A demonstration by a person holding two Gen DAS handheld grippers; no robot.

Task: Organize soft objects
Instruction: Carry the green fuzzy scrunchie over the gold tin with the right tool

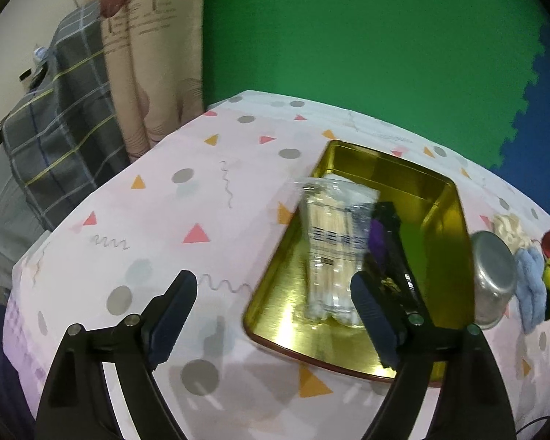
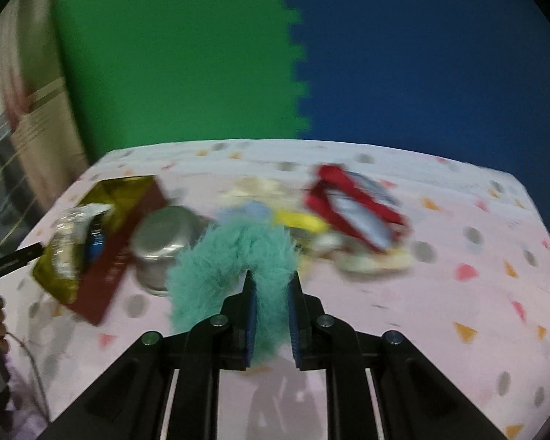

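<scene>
glossy gold metal tin [image 1: 454,220]; fluffy teal scrunchie [image 2: 234,256]; matt printed cloth tablecloth [image 1: 187,198].

We see the counter [image 1: 209,198] under a pink cloth dotted with triangles and grey spots. Behind it we have green foam matting [image 1: 348,36] joined to a blue piece [image 2: 440,55], a patterned curtain [image 1: 154,73] and plaid fabric [image 1: 62,128] at left.
</scene>
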